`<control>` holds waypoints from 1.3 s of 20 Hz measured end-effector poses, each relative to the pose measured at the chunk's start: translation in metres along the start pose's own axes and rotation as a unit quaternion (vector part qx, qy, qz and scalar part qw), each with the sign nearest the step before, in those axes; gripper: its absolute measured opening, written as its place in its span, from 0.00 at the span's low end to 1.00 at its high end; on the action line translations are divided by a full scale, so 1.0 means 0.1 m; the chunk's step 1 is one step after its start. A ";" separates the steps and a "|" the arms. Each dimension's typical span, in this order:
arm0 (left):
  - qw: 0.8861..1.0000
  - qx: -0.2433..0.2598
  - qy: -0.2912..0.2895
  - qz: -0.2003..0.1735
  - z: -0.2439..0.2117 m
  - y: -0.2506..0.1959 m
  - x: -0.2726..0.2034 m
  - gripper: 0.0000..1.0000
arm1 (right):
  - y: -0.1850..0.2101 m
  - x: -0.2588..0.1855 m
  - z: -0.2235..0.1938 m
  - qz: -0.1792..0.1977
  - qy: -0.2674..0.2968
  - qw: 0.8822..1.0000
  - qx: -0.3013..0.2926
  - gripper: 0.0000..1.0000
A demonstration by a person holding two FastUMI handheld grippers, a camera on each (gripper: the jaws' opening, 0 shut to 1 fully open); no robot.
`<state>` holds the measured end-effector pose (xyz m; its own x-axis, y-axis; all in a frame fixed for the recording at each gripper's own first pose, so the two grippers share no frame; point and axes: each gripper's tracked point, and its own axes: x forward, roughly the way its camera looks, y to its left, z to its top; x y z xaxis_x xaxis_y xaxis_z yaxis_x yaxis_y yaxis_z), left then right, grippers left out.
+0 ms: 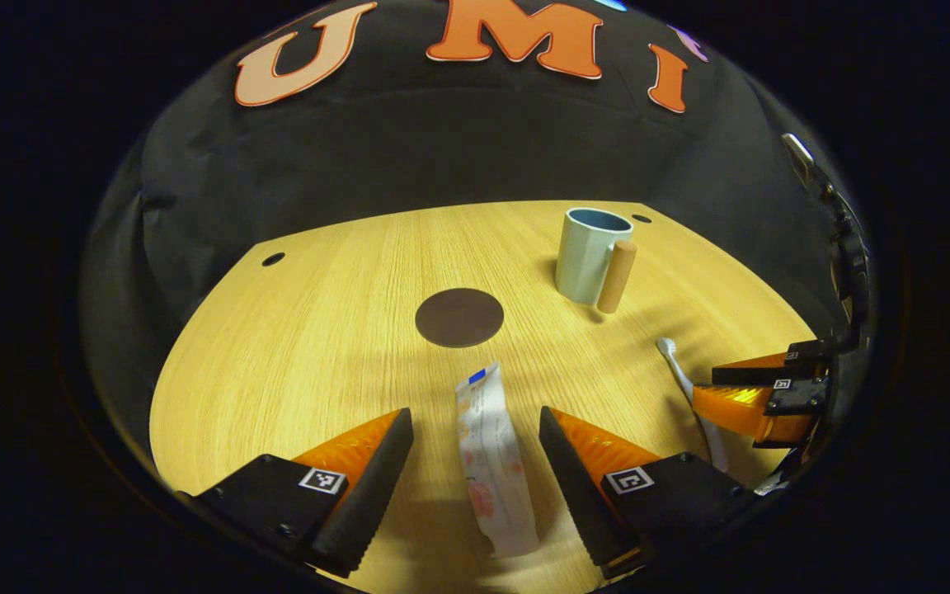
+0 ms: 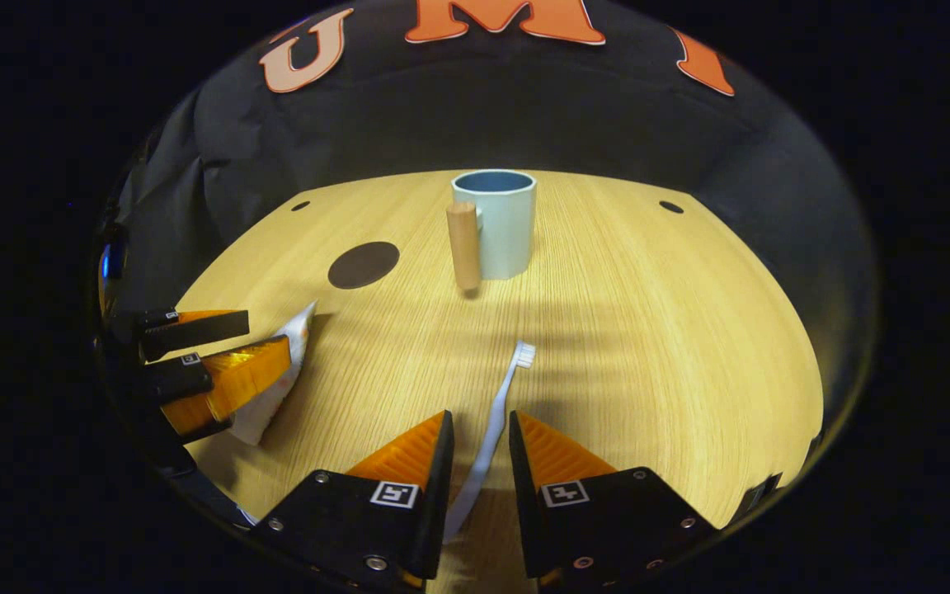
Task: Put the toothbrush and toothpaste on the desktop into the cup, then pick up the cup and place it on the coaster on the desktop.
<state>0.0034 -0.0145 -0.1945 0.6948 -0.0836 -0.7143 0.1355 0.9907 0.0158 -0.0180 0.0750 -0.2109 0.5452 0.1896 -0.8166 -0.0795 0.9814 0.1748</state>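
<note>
Wooden desktop (image 2: 648, 330): your right gripper (image 2: 479, 450) straddles the toothbrush (image 2: 498, 412), nearly closed, contact unclear; left gripper (image 1: 475, 445) is spread wide around the toothpaste (image 1: 491, 454). Pickup step. Next: squeeze, lift, carry to cup (image 2: 501, 219); coaster (image 2: 364, 265) waits.

Pale blue cup (image 2: 500, 223) with tan handle, dark brown coaster (image 2: 363, 265), white toothbrush (image 2: 498, 412), light woodgrain desktop (image 2: 648, 330).

A light wood-grain tabletop (image 1: 343, 330) with a rounded near edge stands under warm light against the booth's black cloth wall (image 1: 442, 157), which hangs in soft folds behind it. Small dark round holes (image 1: 273, 259) mark the tabletop's far corners, seen also in the right gripper view (image 2: 671, 207).
</note>
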 end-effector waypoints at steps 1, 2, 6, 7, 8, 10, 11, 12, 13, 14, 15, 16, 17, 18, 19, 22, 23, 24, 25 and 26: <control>1.000 -0.001 0.011 -0.002 -0.05 -0.01 0.03 0.98 | 0.01 0.01 -0.02 -0.002 0.008 1.000 0.002 0.38; 1.000 -0.004 0.020 -0.004 -0.11 -0.01 0.06 0.98 | 0.01 0.02 -0.04 -0.004 0.014 1.000 0.003 0.33; 0.999 -0.013 0.048 -0.007 -0.24 0.00 0.18 0.98 | -0.02 -0.04 0.00 -0.016 0.015 1.000 -0.011 0.31; 0.999 -0.012 0.047 -0.003 -0.23 0.02 0.20 0.99 | -0.05 -0.04 0.00 -0.021 0.017 1.000 -0.016 0.34; 0.999 -0.011 0.047 -0.003 -0.21 0.02 0.19 0.95 | -0.07 -0.03 0.00 -0.023 0.014 1.000 -0.014 0.24; 0.999 -0.007 0.051 0.003 -0.19 0.04 0.21 0.82 | -0.07 -0.01 0.02 -0.023 0.011 1.000 -0.010 0.14; 0.999 -0.004 0.052 -0.004 -0.15 0.02 0.20 0.82 | -0.07 -0.01 0.04 -0.023 0.009 1.000 -0.008 0.12; 0.999 -0.003 0.050 -0.005 -0.14 -0.03 0.18 0.79 | -0.07 -0.02 0.05 -0.026 0.007 1.000 -0.003 0.10; 0.999 -0.005 0.052 -0.004 -0.12 -0.05 0.18 0.69 | -0.08 -0.03 0.08 -0.030 0.004 1.000 -0.004 0.10; 0.999 -0.010 0.049 -0.006 -0.08 -0.09 0.17 0.59 | -0.07 -0.01 0.06 -0.031 0.001 0.999 -0.009 0.10; 0.999 -0.013 0.050 -0.010 -0.06 -0.10 0.13 0.58 | -0.05 0.02 0.08 -0.030 -0.002 1.000 -0.007 0.08; 0.999 -0.015 0.047 -0.008 -0.02 -0.06 0.08 0.53 | 0.01 0.03 0.08 -0.025 -0.004 1.000 -0.008 0.06; 0.998 -0.027 0.052 -0.011 0.01 -0.04 0.05 0.46 | 0.03 0.04 0.09 -0.019 -0.005 1.000 -0.009 0.06; 0.998 -0.027 0.048 -0.014 0.07 0.00 0.07 0.28 | 0.06 0.04 0.08 -0.013 -0.005 1.000 -0.010 0.05; 0.998 -0.034 0.048 -0.018 0.08 0.08 0.04 0.27 | 0.09 0.03 0.10 -0.007 -0.007 1.000 -0.010 0.05; 0.998 -0.042 0.043 -0.021 -0.04 0.25 0.09 0.21 | 0.12 -0.04 0.18 0.004 -0.021 1.000 -0.005 0.05; 0.998 -0.044 0.041 -0.021 -0.03 0.28 0.07 0.21 | 0.11 -0.07 0.21 0.005 -0.027 1.000 -0.004 0.05; 0.998 -0.045 0.038 -0.021 -0.03 0.27 0.02 0.22 | 0.11 -0.09 0.26 0.005 -0.035 0.999 -0.004 0.05; 0.998 -0.045 0.034 -0.021 0.00 0.26 -0.03 0.21 | 0.11 -0.12 0.30 0.006 -0.041 0.999 -0.005 0.05; 0.998 -0.046 0.031 -0.021 0.03 0.19 -0.10 0.21 | 0.10 -0.15 0.34 0.005 -0.047 0.999 -0.006 0.05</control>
<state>0.0006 0.0052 -0.1848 0.6449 -0.1221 -0.7544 0.0967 0.9923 -0.0779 0.0011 0.0812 -0.1783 0.6198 0.1965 -0.7598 -0.0946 0.9798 0.1762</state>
